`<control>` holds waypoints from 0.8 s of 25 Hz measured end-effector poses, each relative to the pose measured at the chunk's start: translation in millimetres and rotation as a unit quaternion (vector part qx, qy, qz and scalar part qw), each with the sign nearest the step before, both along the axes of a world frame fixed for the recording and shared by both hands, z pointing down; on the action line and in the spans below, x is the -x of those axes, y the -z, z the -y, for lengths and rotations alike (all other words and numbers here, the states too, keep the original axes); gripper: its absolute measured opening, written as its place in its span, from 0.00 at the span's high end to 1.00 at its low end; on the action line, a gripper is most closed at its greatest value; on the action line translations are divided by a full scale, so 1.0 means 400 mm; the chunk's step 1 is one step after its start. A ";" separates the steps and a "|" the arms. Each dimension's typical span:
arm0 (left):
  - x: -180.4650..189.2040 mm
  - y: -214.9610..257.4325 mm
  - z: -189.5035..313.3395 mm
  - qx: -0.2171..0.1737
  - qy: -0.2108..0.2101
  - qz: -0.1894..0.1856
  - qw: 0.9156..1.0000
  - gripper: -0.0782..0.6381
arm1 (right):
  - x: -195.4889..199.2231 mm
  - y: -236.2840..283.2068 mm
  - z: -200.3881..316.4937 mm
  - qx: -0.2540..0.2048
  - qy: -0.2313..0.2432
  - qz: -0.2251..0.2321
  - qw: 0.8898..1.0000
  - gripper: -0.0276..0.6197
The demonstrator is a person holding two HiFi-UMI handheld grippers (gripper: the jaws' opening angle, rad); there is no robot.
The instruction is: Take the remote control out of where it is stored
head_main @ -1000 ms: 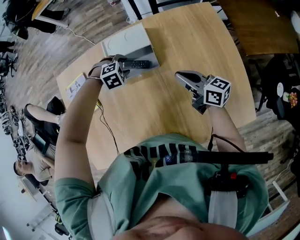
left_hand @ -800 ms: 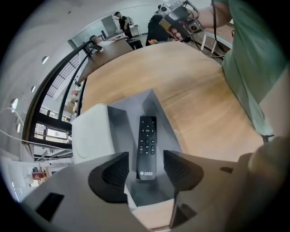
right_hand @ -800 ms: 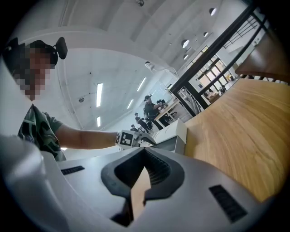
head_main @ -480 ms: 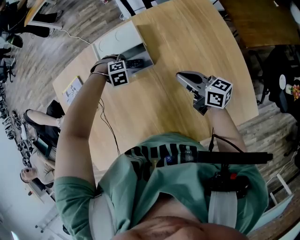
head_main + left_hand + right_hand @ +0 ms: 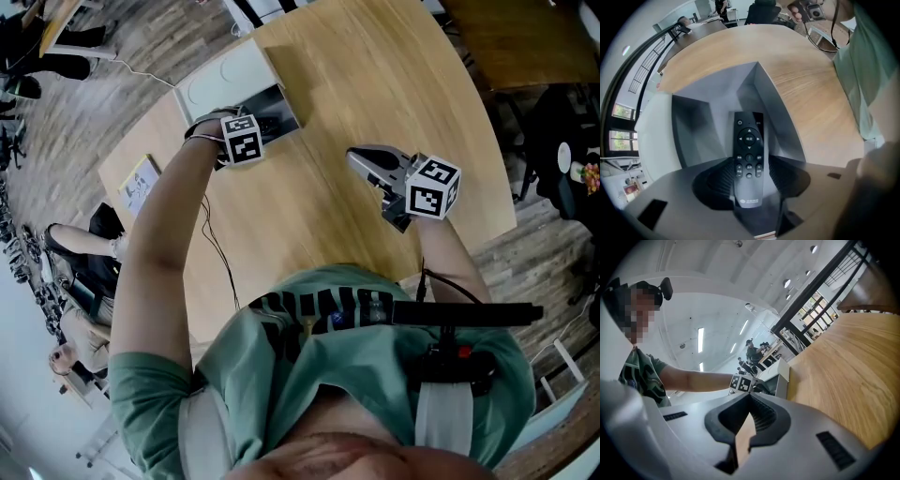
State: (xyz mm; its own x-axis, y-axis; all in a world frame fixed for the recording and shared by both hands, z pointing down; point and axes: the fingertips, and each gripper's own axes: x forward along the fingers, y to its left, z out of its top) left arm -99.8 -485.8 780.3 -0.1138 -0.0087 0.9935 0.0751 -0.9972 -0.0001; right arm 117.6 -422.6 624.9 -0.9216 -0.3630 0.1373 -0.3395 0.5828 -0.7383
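Since the earlier frame the left gripper [image 5: 750, 183] has come lower, and it now points down into the grey box [image 5: 759, 93]. The remote control [image 5: 749, 150] lies flat on the floor of this box, its length running away from the camera, and its near end is between the spread jaws, which have one dark pad on each side of it. I cannot see the pads pressing on it. On its near end there is a small white logo with some characters, and the buttons also carry marks, but all of this print is too small to read. In the head view the left gripper's marker cube [image 5: 244, 139] covers most of the remote. The box stands near the far left edge of the wooden worktop [image 5: 375, 84]. The right gripper [image 5: 358, 156] is above the worktop, well apart from the box, with its jaws pressed together at the tips and nothing between them
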 end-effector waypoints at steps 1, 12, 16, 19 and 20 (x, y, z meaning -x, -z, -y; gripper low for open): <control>0.000 -0.005 -0.003 0.004 -0.003 0.005 1.000 0.58 | 0.001 -0.004 -0.002 0.001 0.001 0.000 1.000 0.96; 0.007 0.004 -0.009 0.003 0.045 -0.005 0.999 0.63 | 0.005 0.009 -0.007 -0.003 0.001 -0.001 1.000 0.96; 0.019 0.042 -0.004 -0.010 0.065 -0.020 0.998 0.63 | 0.008 0.030 -0.005 -0.007 -0.001 -0.007 1.000 0.96; 0.013 0.101 0.007 -0.030 0.084 -0.050 0.995 0.63 | 0.020 0.057 -0.007 -0.013 0.002 -0.010 1.000 0.96; 0.012 0.122 0.010 -0.038 0.092 -0.061 0.993 0.63 | 0.026 0.066 -0.008 -0.016 0.003 -0.011 1.000 0.96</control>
